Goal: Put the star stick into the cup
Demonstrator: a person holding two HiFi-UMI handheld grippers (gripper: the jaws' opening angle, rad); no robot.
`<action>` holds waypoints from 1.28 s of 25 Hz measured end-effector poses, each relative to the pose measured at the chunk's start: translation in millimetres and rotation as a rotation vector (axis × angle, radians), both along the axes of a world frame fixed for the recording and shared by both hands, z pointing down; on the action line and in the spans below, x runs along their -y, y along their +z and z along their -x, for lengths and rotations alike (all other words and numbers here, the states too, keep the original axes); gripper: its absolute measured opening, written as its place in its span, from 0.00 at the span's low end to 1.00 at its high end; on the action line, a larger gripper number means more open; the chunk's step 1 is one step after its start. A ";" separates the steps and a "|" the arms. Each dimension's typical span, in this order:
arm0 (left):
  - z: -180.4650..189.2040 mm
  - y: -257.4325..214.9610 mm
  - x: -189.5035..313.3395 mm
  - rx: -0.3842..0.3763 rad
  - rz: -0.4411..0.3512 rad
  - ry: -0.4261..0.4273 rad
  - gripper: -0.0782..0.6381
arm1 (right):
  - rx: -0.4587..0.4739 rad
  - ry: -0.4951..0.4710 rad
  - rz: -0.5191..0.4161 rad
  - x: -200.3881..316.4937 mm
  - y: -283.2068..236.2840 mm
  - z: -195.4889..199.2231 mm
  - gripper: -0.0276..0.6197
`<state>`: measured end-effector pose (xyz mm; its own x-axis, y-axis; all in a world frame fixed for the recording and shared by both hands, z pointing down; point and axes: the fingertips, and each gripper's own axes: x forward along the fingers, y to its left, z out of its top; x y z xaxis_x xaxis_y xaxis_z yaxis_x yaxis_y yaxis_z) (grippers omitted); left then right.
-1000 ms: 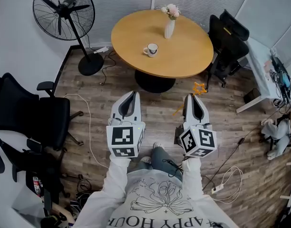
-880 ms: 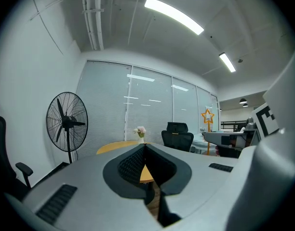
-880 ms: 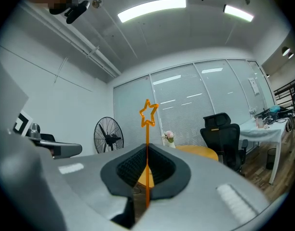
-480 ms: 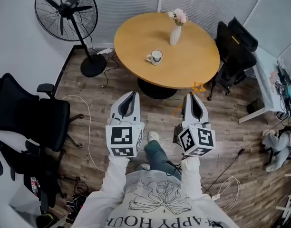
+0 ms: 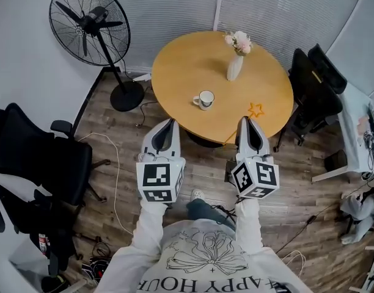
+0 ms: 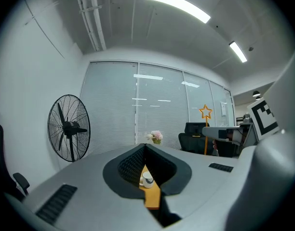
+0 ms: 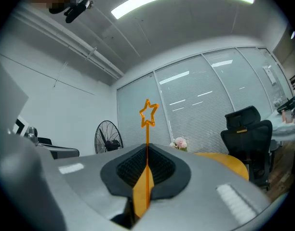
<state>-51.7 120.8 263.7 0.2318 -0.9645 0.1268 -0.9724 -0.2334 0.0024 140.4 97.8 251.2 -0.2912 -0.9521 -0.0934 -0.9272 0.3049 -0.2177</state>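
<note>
The star stick (image 5: 256, 109) is a thin orange rod with an outlined star on top. My right gripper (image 5: 249, 123) is shut on its shaft, and the star stands up beyond the jaws in the right gripper view (image 7: 148, 114). In the head view the star sits over the near edge of the round wooden table (image 5: 181, 66). The white cup (image 5: 205, 99) stands on the table's near half, left of the star and ahead of my left gripper (image 5: 168, 124). The left gripper is shut and holds nothing. Through its jaws the cup (image 6: 147, 178) is just visible.
A white vase with pink flowers (image 5: 235, 63) stands on the table behind the cup. A black pedestal fan (image 5: 89, 23) is at the left, with black office chairs at left (image 5: 34, 163) and right (image 5: 315, 87). Cables lie on the wood floor (image 5: 117, 163).
The table has come closer to both grippers in the head view. The star, earlier over the floor, now sits over the table's near edge. Both grippers keep their pose.
</note>
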 end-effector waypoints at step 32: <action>19.2 51.2 212.2 -0.017 0.108 -0.023 0.12 | -0.007 -0.066 0.084 215.4 42.3 30.2 0.07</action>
